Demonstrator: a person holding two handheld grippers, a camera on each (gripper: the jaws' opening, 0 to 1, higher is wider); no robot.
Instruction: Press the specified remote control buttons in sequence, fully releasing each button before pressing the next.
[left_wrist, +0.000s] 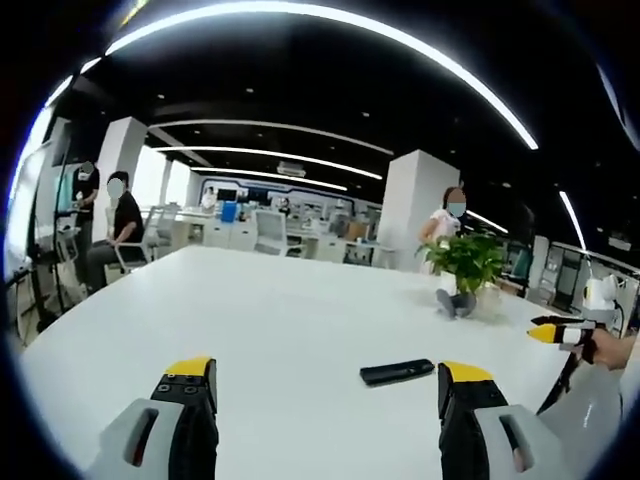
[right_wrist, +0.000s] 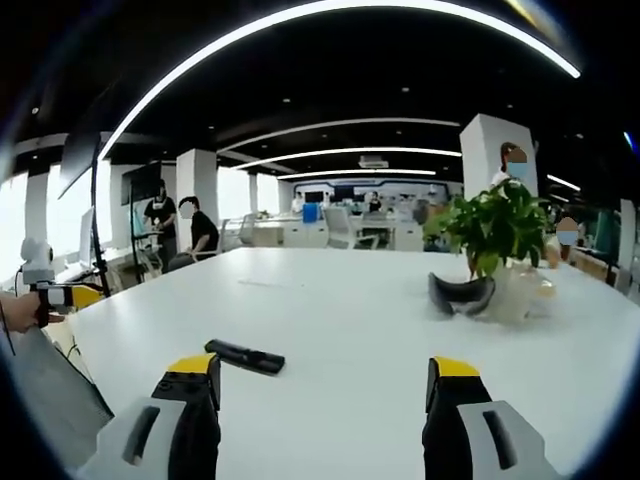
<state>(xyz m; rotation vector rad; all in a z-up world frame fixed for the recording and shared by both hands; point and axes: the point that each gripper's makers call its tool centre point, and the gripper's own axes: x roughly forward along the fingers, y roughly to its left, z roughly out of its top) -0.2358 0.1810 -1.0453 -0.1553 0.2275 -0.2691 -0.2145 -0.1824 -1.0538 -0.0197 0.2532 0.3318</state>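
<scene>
A black remote control (left_wrist: 397, 372) lies flat on the white table (left_wrist: 270, 310), just ahead of my left gripper's right jaw. My left gripper (left_wrist: 328, 385) is open, its yellow-tipped jaws wide apart above the table with nothing between them. The right gripper's yellow tip (left_wrist: 556, 331) enters from the right edge, held by a hand. In the right gripper view the remote (right_wrist: 245, 356) lies just beyond the left jaw. My right gripper (right_wrist: 324, 385) is open too, and empty. The left gripper (right_wrist: 62, 295) shows at the left edge.
A potted green plant (left_wrist: 466, 266) stands on the table at the right with a dark object (right_wrist: 461, 294) at its base. Beyond the table's far edge sit office desks, chairs (left_wrist: 270, 232), white pillars and several people (left_wrist: 118, 228).
</scene>
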